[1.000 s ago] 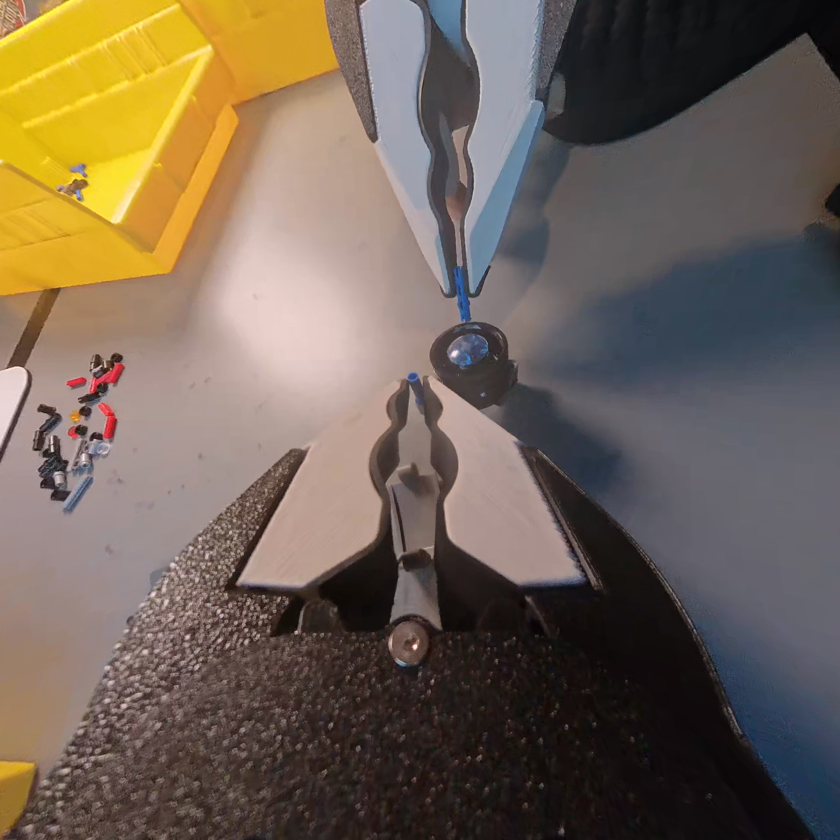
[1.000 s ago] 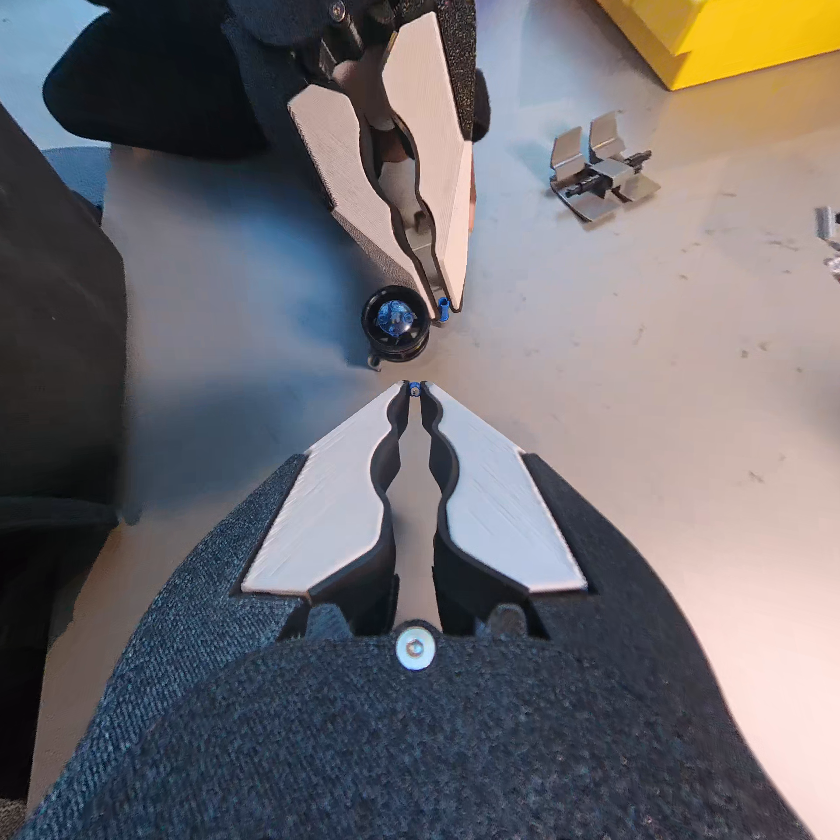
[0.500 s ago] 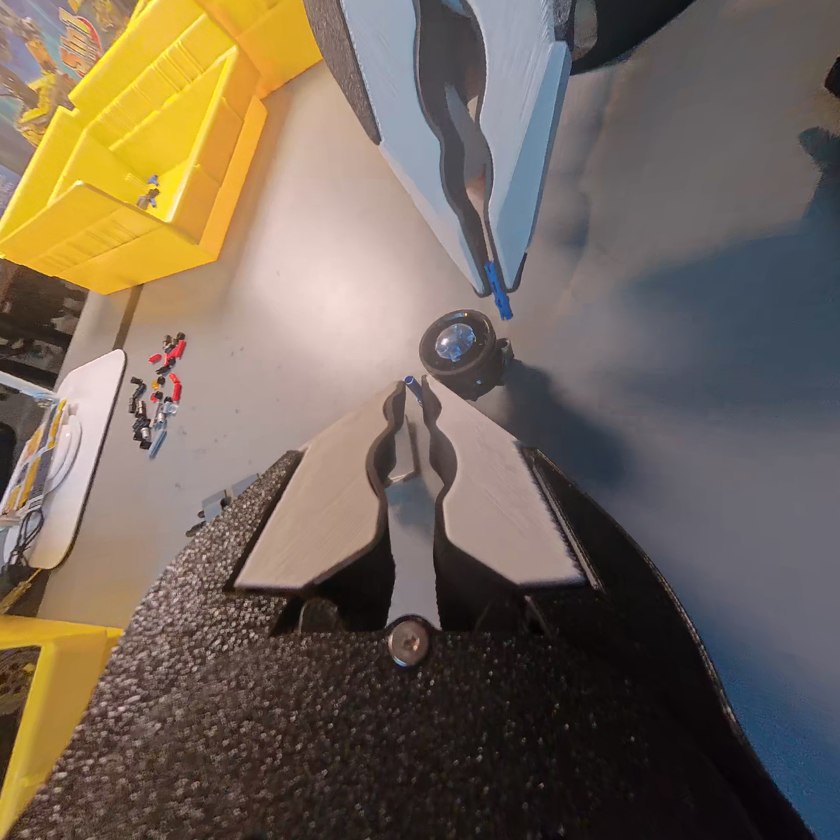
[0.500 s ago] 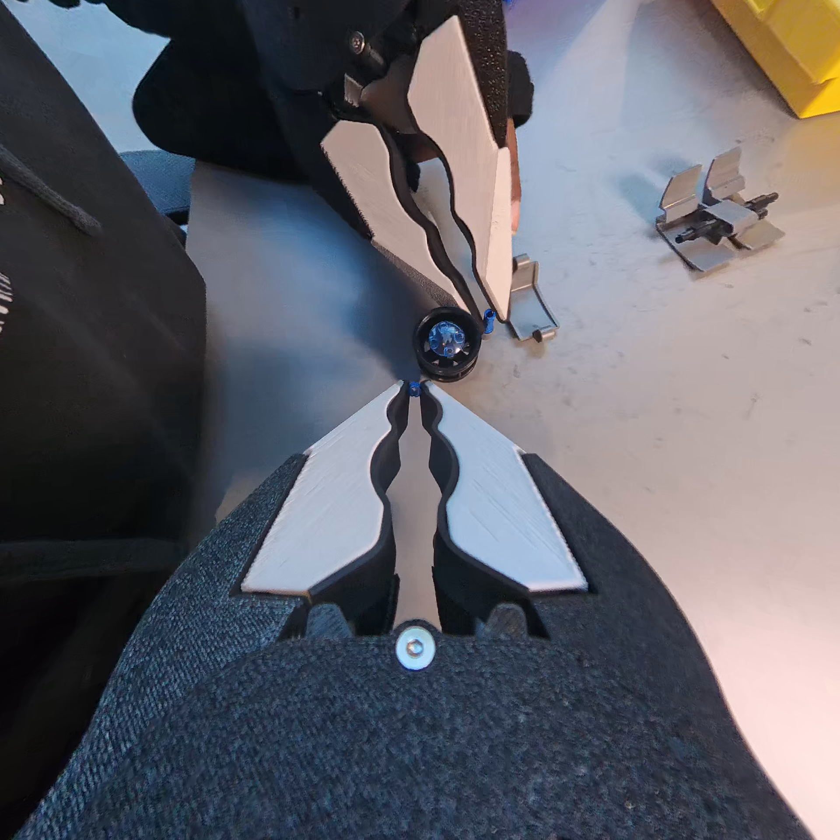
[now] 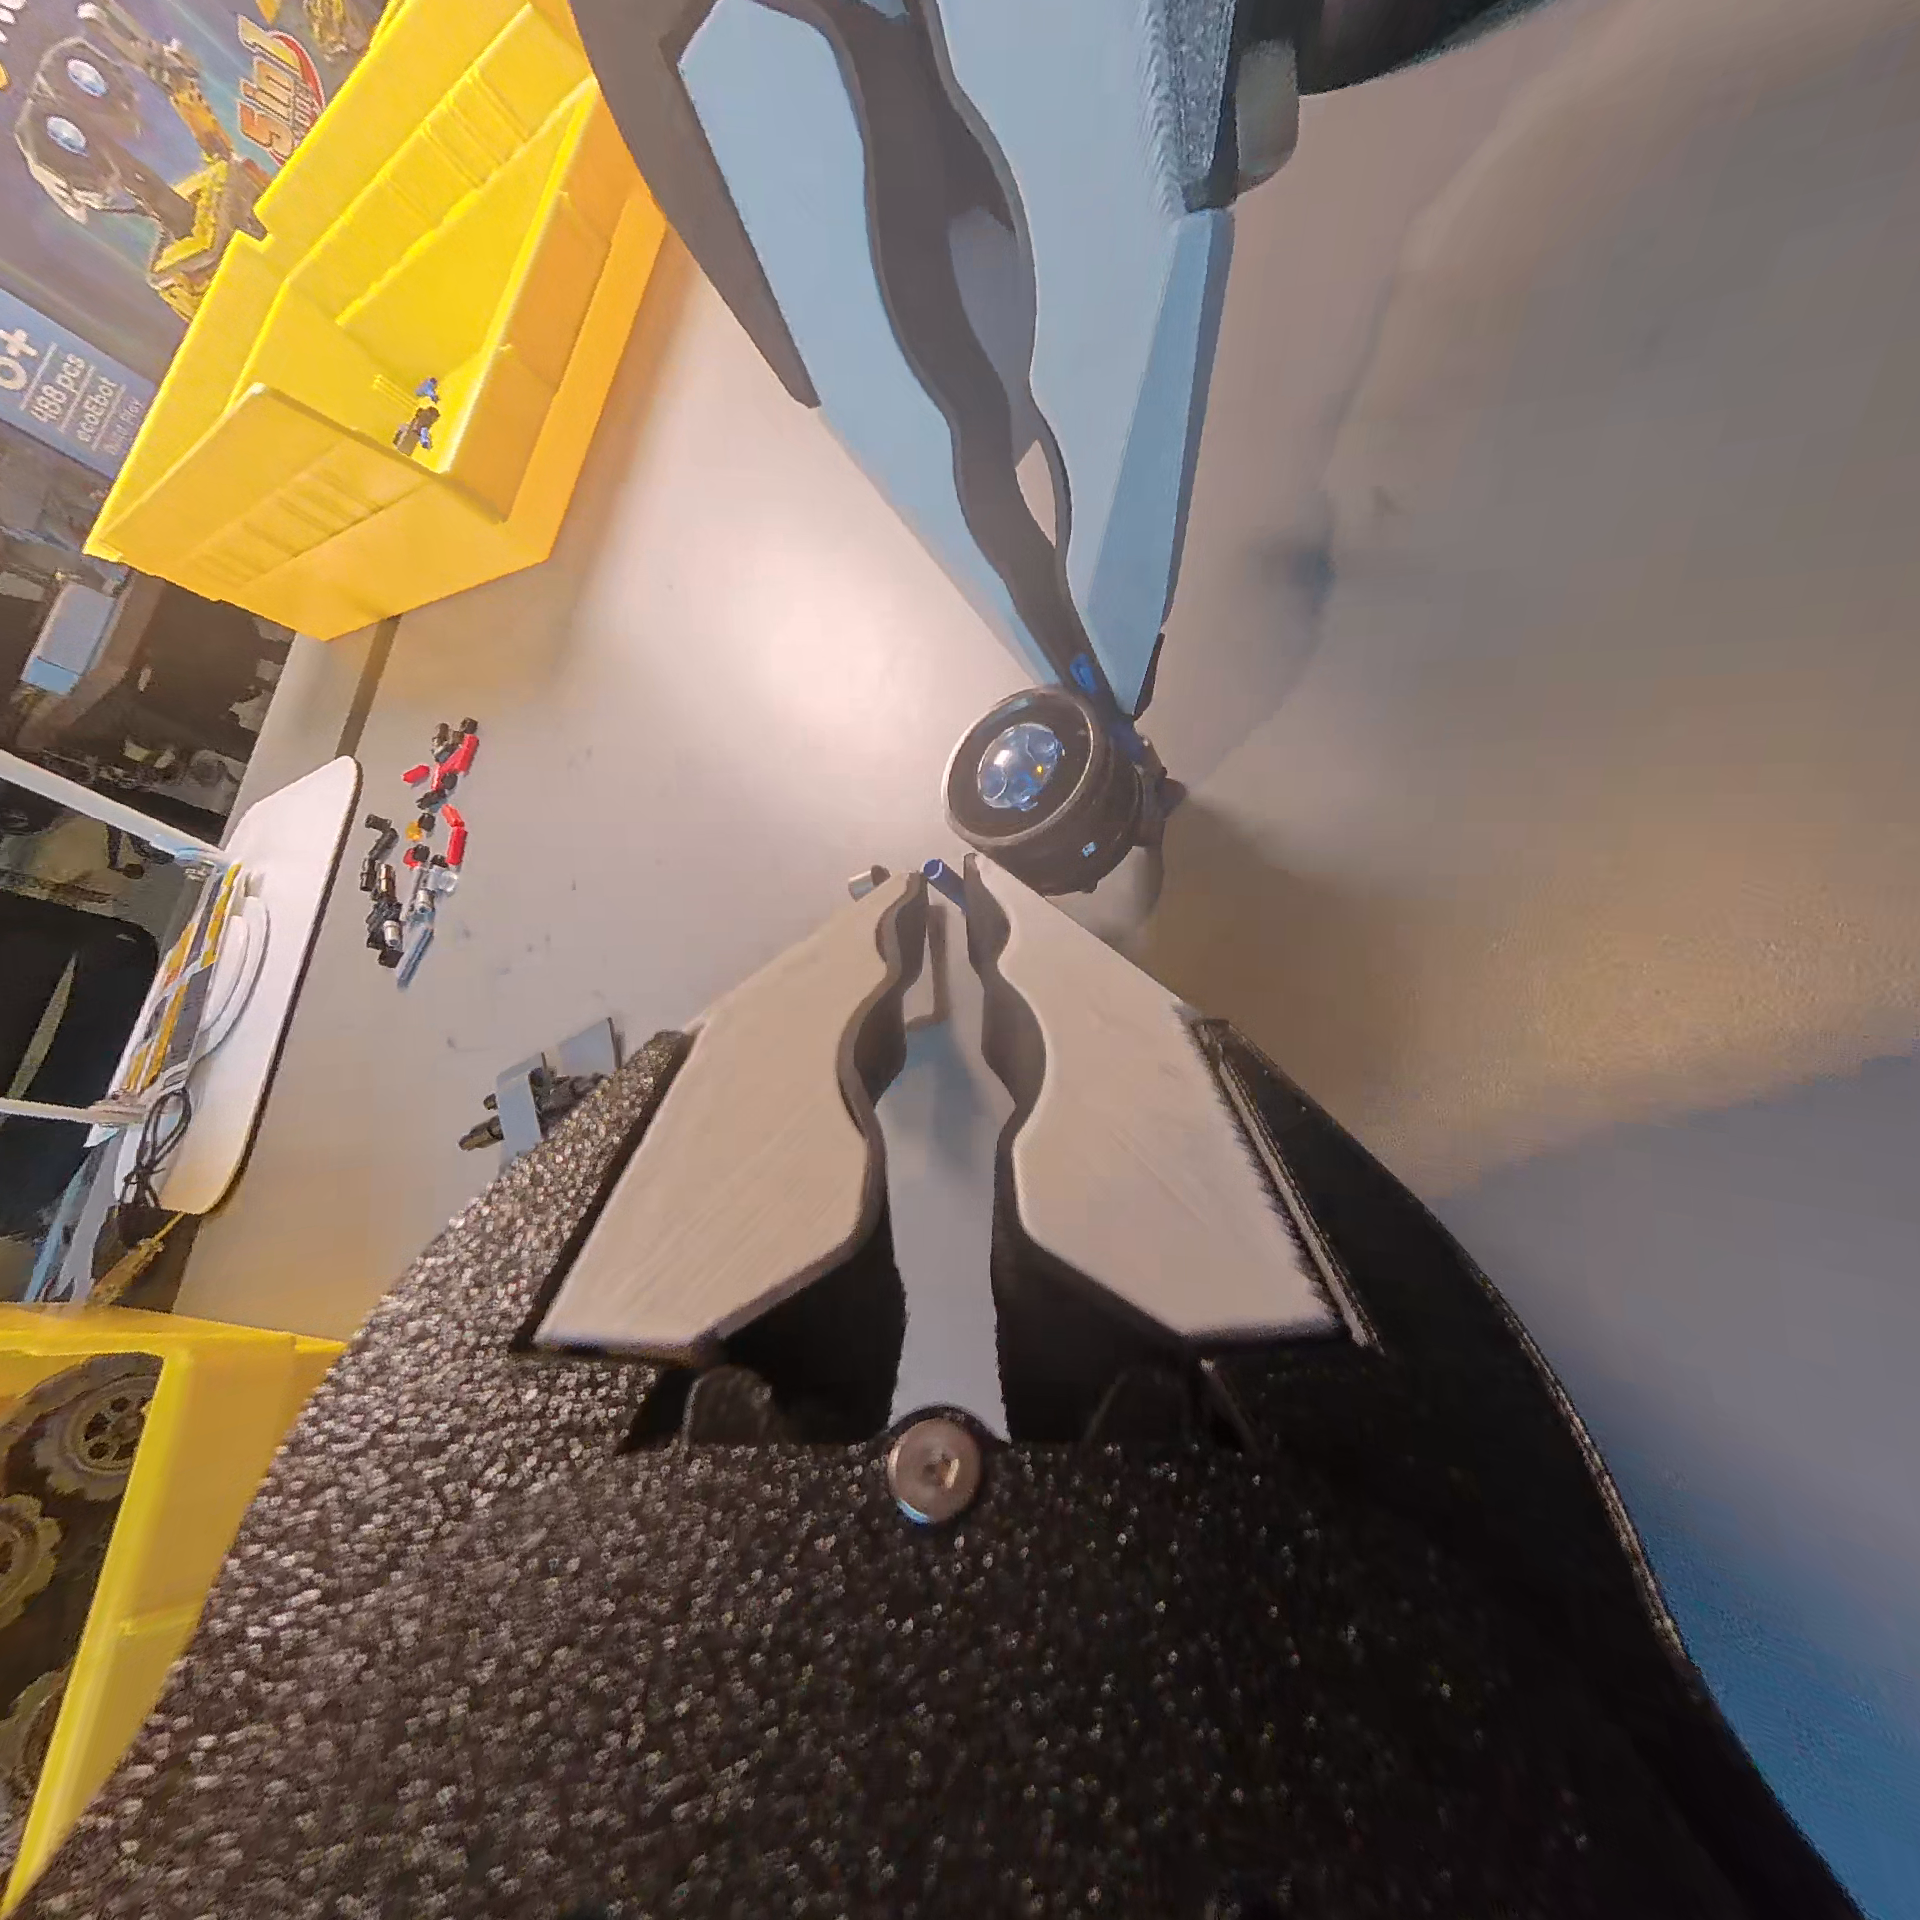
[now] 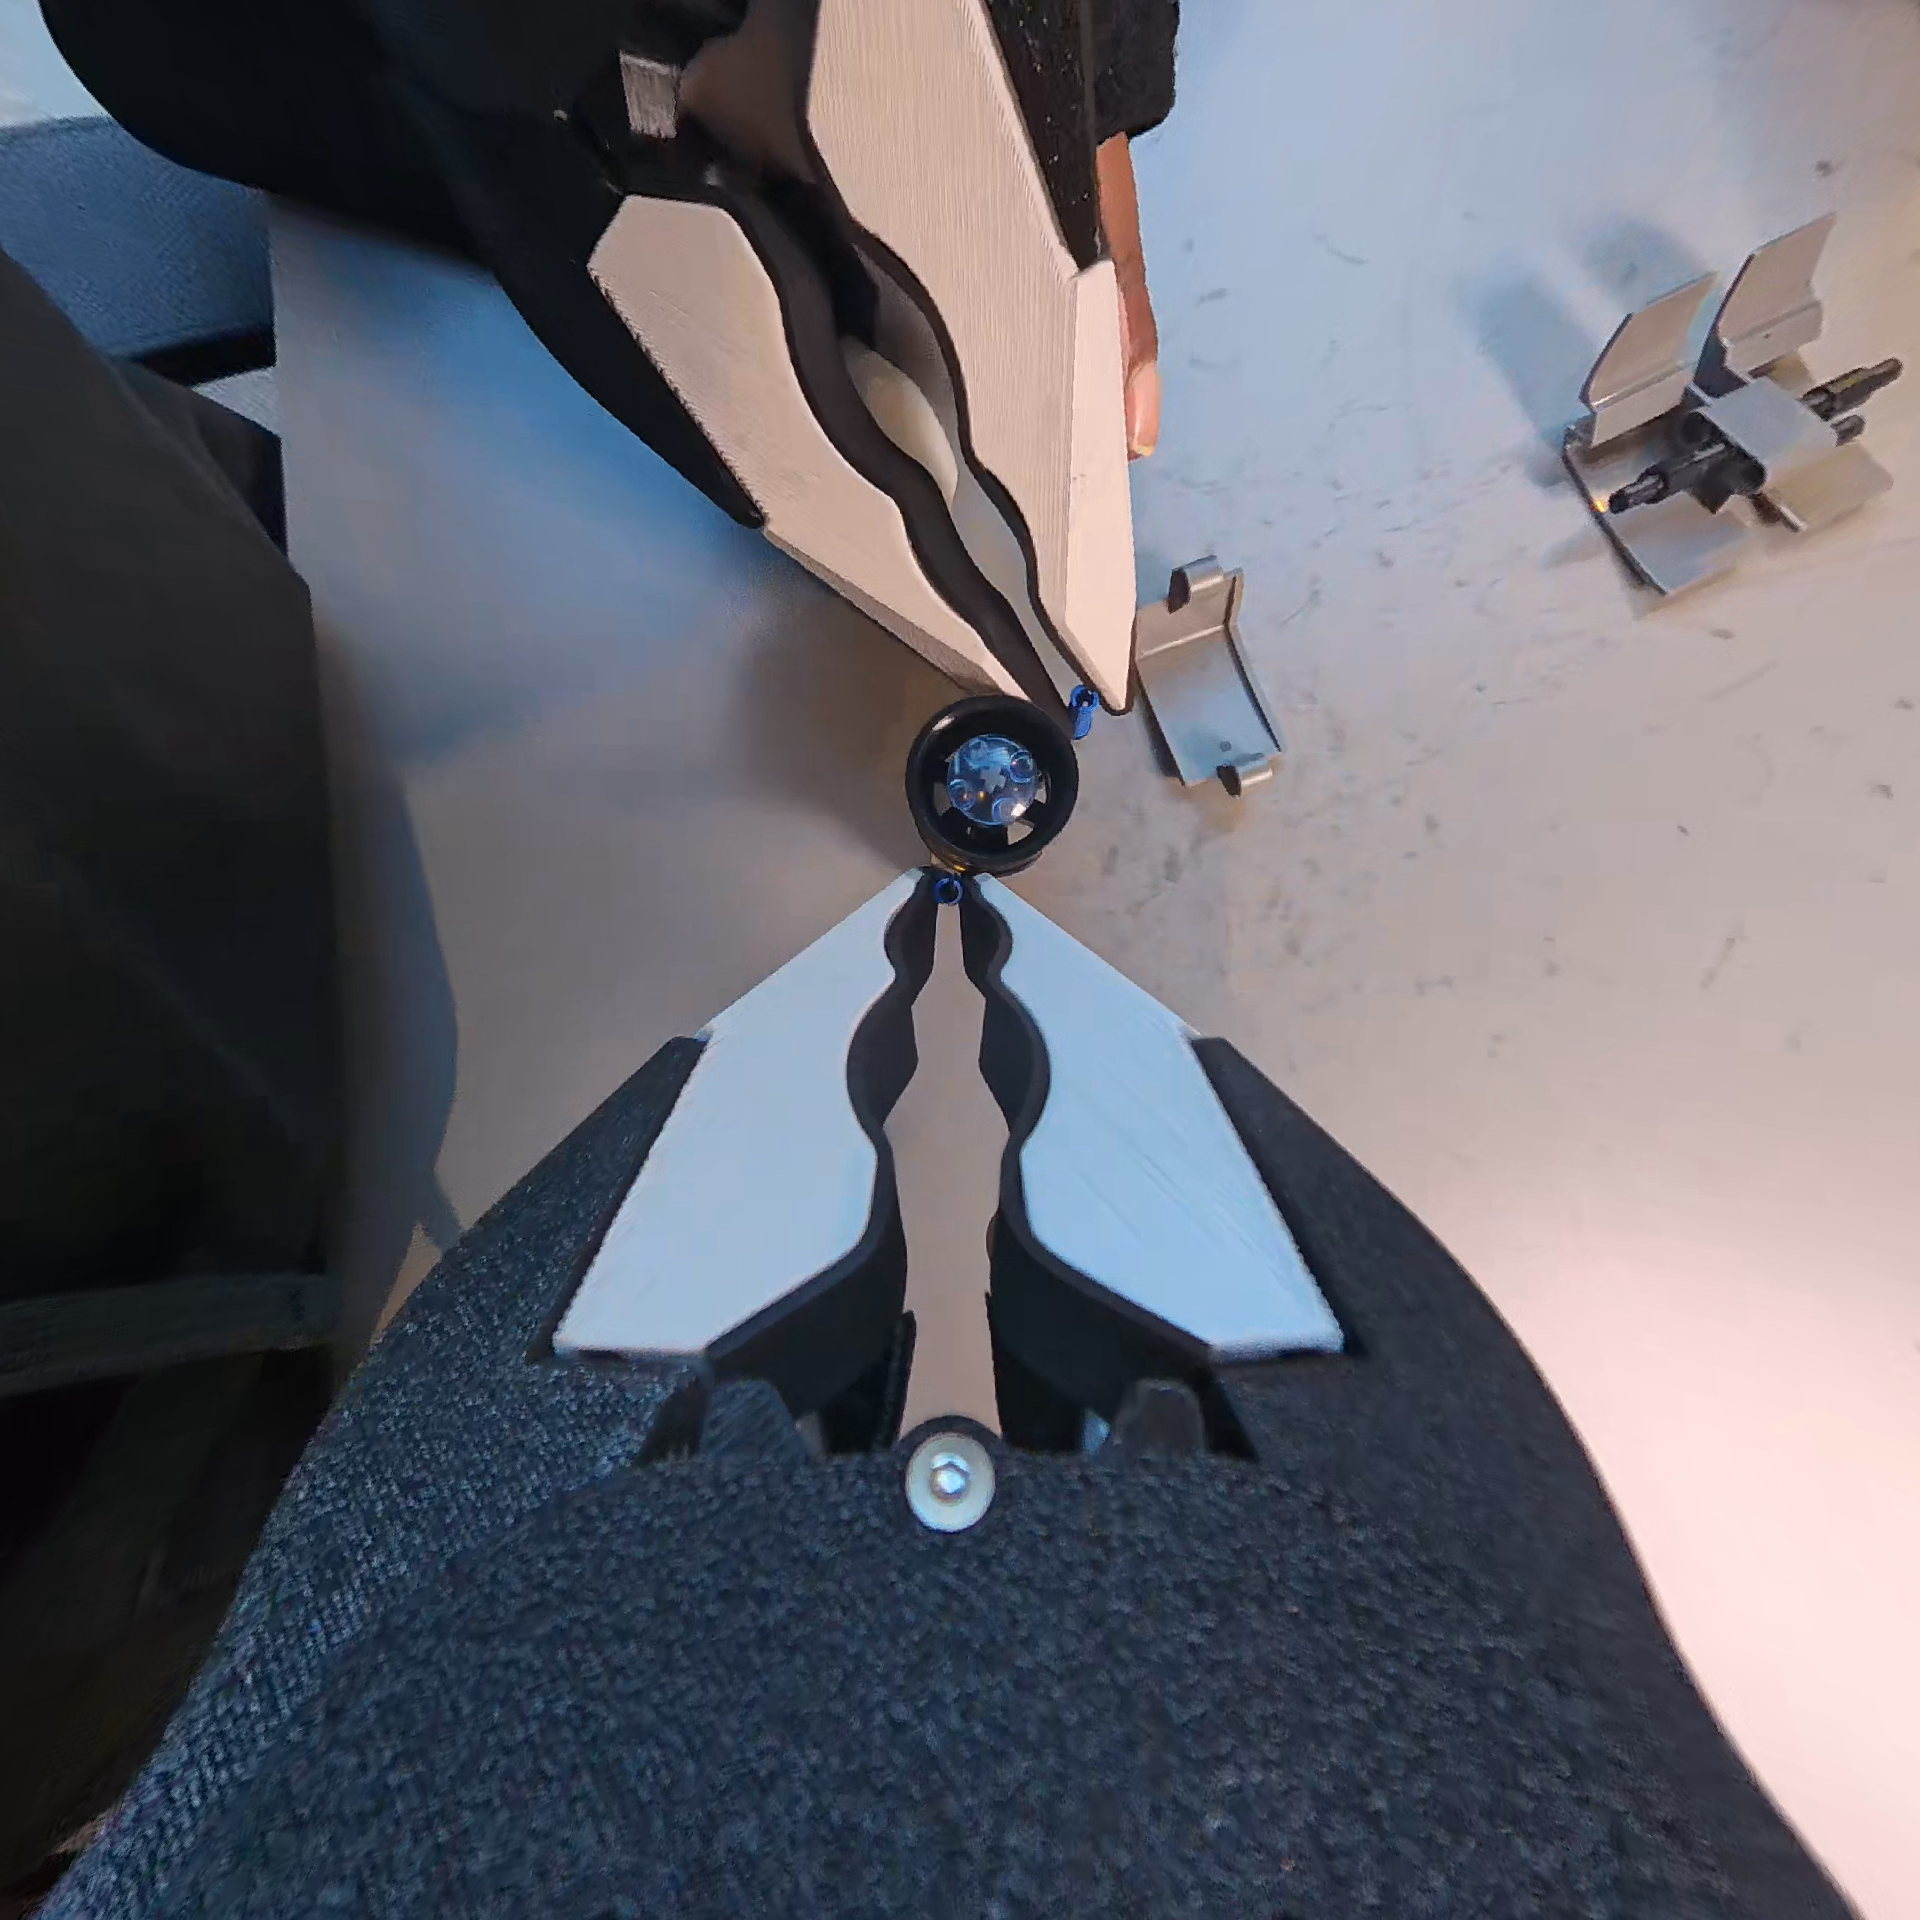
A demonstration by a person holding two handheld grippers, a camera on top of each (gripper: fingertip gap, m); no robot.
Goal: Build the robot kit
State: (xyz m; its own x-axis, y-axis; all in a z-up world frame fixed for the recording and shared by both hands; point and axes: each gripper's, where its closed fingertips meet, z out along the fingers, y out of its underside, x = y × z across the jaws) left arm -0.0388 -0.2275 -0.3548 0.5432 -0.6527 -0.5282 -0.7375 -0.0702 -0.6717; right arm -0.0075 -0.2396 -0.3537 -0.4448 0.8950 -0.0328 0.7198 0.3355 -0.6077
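Note:
A small black wheel [image 5: 1039, 795] with a clear blue hub lies on the grey table [image 5: 727, 675], between my two grippers. My left gripper [image 5: 940, 883] is shut on a small blue pin [image 5: 934, 869], its tips just left of the wheel. My right gripper [image 6: 945, 883] is shut on another blue pin [image 6: 945, 889], right at the wheel's [image 6: 992, 790] near rim. Each gripper also shows in the other's view, coming down from the top: the right gripper [image 5: 1117, 686] and the left gripper [image 6: 1086, 707], each with its pin against the wheel's side.
Yellow bins [image 5: 343, 416] stand at the far left, and another bin with gear wheels [image 5: 83, 1507] is at the near left. Loose small parts [image 5: 426, 831] lie by a white board [image 5: 260, 987]. A grey curved panel [image 6: 1205, 686] and a grey assembly [image 6: 1745, 416] lie right of the wheel. A dark garment [image 6: 125, 727] is at the left. The grippers are tip to tip, or close to it.
Both grippers have closed in on the wheel from opposite sides, each still holding its blue pin. The left wrist view has tilted and now takes in more of the table's left side.

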